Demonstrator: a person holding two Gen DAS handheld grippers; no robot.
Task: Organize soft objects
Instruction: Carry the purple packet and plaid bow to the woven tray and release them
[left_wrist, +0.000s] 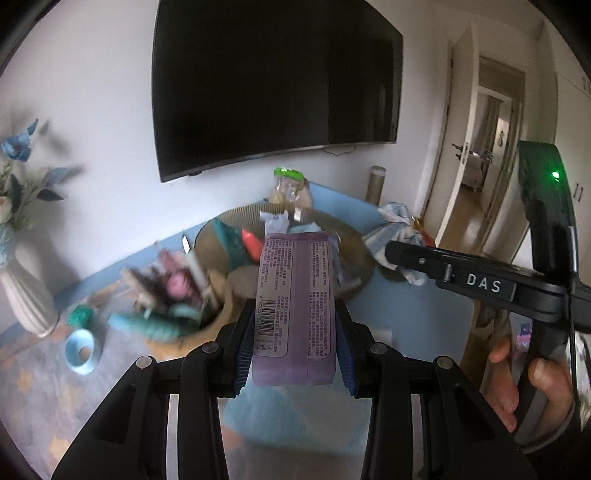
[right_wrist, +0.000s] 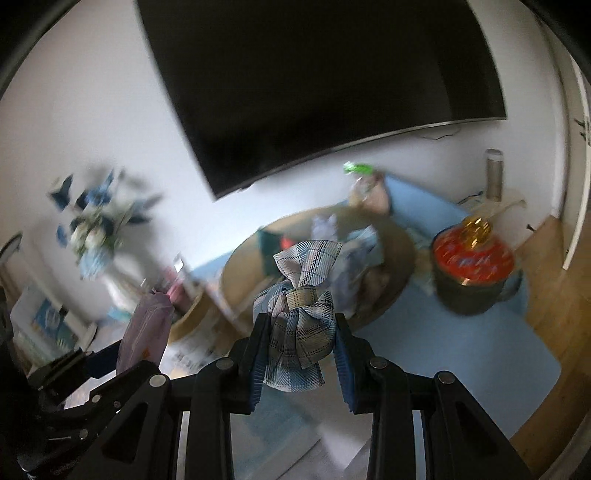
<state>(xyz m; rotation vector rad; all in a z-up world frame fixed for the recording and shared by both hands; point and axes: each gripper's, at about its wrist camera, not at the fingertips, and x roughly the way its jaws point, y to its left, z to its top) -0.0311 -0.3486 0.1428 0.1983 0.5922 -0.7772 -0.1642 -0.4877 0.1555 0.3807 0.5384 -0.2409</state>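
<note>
My left gripper (left_wrist: 295, 332) is shut on a flat purple printed packet (left_wrist: 295, 288), which stands up between the blue pads. That packet (right_wrist: 146, 332) also shows at the lower left of the right wrist view, with the left gripper's fingers (right_wrist: 92, 362) on it. My right gripper (right_wrist: 300, 343) is shut on a blue and beige plaid fabric bow (right_wrist: 301, 295). In the left wrist view the right gripper's fingers (left_wrist: 402, 254) reach in from the right with that bow (left_wrist: 391, 232) at their tip. Both are held above a blue mat (left_wrist: 417, 317), in front of a round woven tray (left_wrist: 354, 240).
The round tray (right_wrist: 402, 254) holds several small soft items and packets. A smaller basket (left_wrist: 221, 310) of mixed items sits left of it, near a blue tape roll (left_wrist: 79, 350) and a ribbed vase (left_wrist: 26, 302). A red-lidded dark pot (right_wrist: 472, 269) stands at the right. A hand (left_wrist: 517, 373) grips the right tool.
</note>
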